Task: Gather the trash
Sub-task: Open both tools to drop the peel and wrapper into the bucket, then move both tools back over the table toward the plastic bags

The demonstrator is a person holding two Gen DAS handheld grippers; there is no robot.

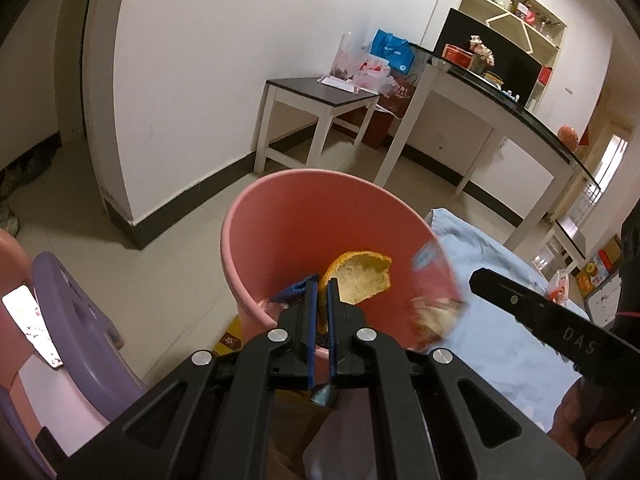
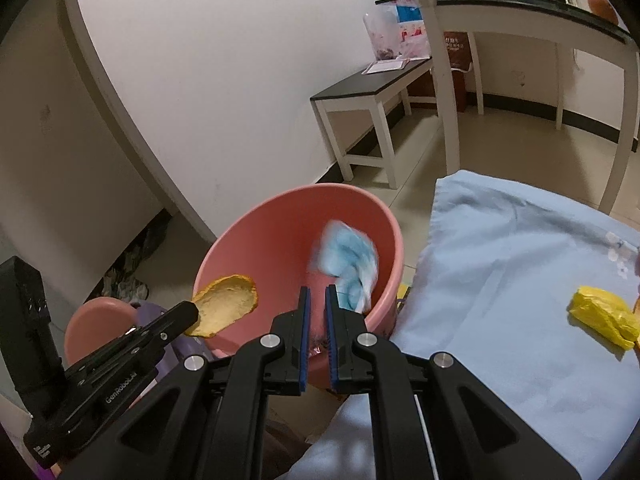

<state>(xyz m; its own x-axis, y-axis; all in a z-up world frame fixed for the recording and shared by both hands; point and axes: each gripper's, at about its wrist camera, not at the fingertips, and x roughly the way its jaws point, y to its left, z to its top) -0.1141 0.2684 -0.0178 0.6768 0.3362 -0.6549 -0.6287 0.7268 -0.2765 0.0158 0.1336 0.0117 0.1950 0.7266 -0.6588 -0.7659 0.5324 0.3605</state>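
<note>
One orange peel (image 1: 362, 280) clamped in left gripper (image 1: 322, 280); right gripper (image 2: 316, 294) apparently pinching one blurred wrapper (image 2: 348, 268).

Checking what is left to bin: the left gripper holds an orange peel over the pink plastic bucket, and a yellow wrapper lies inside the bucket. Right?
Not quite. The crumpled yellow wrapper lies on the light blue cloth, outside the pink plastic bucket, as the right wrist view shows.

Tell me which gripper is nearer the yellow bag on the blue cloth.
Right. The right gripper is over the pink bucket beside the cloth holding the yellow bag; the left gripper is farther off, beyond the bucket's other side.
</note>
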